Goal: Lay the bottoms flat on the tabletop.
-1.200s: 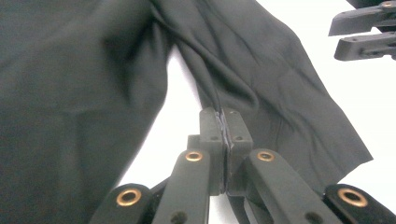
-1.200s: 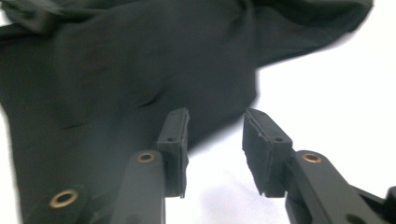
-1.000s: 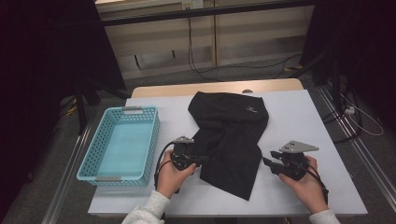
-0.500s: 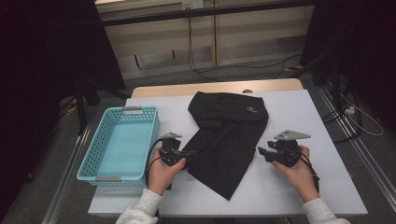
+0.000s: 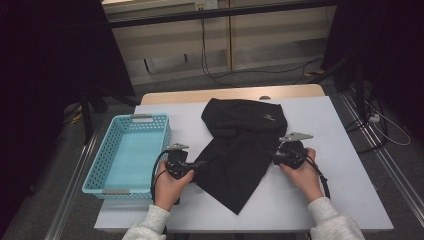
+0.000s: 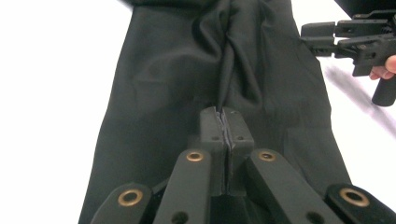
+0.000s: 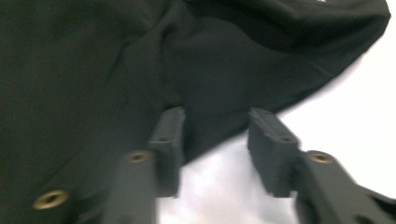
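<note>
Black, soft fabric garment [image 5: 240, 150] lies crumpled on the white tabletop [image 5: 350, 165], near the middle, its wider part toward the far edge and a narrower flap running to the near edge. A small pale logo [image 5: 270, 118] shows on the upper part.

Left gripper [image 5: 192, 165], held in the person's left hand [image 5: 170, 187], sits at the garment's left edge. In the left gripper view its jaws are pressed together with a thin ridge of the black cloth [image 6: 224, 100] pinched between the pads; a taut fold runs from the pinch up into the cloth. Grip confirmed.

Right gripper [image 5: 275, 157], in the person's right hand [image 5: 302, 175], is at the garment's right edge. In the right gripper view the jaws stand partly apart; they have just been closing. The cloth edge [image 7: 210, 135] lies in the gap between the pads [image 7: 168, 133], with white tabletop visible below it. Pads do not press on the cloth; view is blurred.

Light blue perforated plastic basket [image 5: 105, 160] stands on the table's left side, just beside the left gripper, apart from the garment. Grey three-cornered plate [image 5: 295, 136] tops the right gripper.
</note>
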Tool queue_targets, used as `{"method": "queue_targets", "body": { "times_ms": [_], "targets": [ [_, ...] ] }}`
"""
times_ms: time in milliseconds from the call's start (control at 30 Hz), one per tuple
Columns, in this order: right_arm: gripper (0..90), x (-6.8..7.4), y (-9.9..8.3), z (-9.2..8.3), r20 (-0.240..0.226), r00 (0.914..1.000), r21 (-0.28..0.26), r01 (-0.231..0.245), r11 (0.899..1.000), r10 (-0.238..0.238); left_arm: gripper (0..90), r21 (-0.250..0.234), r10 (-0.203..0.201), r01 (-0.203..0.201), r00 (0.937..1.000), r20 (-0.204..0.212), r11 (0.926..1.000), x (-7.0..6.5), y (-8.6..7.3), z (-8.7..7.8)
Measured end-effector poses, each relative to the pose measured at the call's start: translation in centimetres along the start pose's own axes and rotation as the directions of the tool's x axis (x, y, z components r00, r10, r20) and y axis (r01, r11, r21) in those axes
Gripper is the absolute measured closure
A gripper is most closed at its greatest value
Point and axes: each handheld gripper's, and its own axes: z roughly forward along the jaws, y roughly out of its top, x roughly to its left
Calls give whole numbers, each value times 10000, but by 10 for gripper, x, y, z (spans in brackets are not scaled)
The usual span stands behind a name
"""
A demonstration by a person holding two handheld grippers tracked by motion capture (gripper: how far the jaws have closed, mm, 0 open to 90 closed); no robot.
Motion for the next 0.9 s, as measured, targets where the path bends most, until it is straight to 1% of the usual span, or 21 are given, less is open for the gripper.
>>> {"method": "queue_targets", "body": {
  "times_ms": [33,67,100,133,167,233,267,300,433,500,567,633,700,767,800,900],
  "targets": [
    [833,2,1,0,-224,9997,47,89,9999,-88,892,-5,21,-21,10000,18,10000,0,0,-1],
    [833,2,1,0,-224,9997,47,89,9999,-88,892,-19,16,-16,10000,55,10000,0,0,-1],
    [897,1,1,0,-564,9984,103,-71,9999,77,892,-26,48,-48,10000,82,10000,0,-1,-2],
    [900,-1,1,0,-671,9977,50,-124,9999,128,892,-6,27,-27,9999,121,10000,0,-1,-2],
    [900,-2,1,-1,-714,9974,117,-73,9999,81,892,14,80,-80,9999,138,10000,-1,-1,-1],
    [900,-5,1,-6,-653,9977,250,193,9995,-176,892,133,120,-125,9994,329,9998,-3,-1,1],
    [900,-11,0,-13,-512,9984,279,253,9993,-239,892,140,154,-159,9993,345,9998,-4,-1,2],
    [900,-11,0,-13,-512,9984,279,253,9993,-239,892,176,179,-186,9990,410,9997,-5,-1,4],
    [900,-29,-4,-28,-281,9996,218,98,9997,-91,892,390,222,-255,9962,845,9989,-12,-2,12],
    [900,-38,-6,-33,-275,9996,148,-17,9999,21,892,574,146,-209,9939,1095,9981,-16,-3,16],
    [900,-45,-9,-35,-269,9996,167,15,9999,-10,892,727,123,-221,9912,1317,9971,-20,-5,21],
    [900,-46,-9,-35,-289,9996,254,55,9997,-47,892,860,115,-243,9891,1467,9960,-25,-7,27],
    [900,-48,-9,-35,-79,9999,360,73,9993,-70,890,1052,218,-387,9873,1574,9937,-29,-9,30],
    [900,-48,-9,-35,-11,10000,367,83,9993,-82,891,1098,257,-429,9877,1540,9930,-31,-11,33],
    [900,-48,-9,-35,155,9997,422,204,9989,-211,890,1116,314,-487,9878,1524,9926,-31,-11,34],
    [900,-45,-10,-34,228,9991,415,358,9985,-368,889,1197,308,-502,9869,1586,9915,-32,-13,36]
  ]
}}
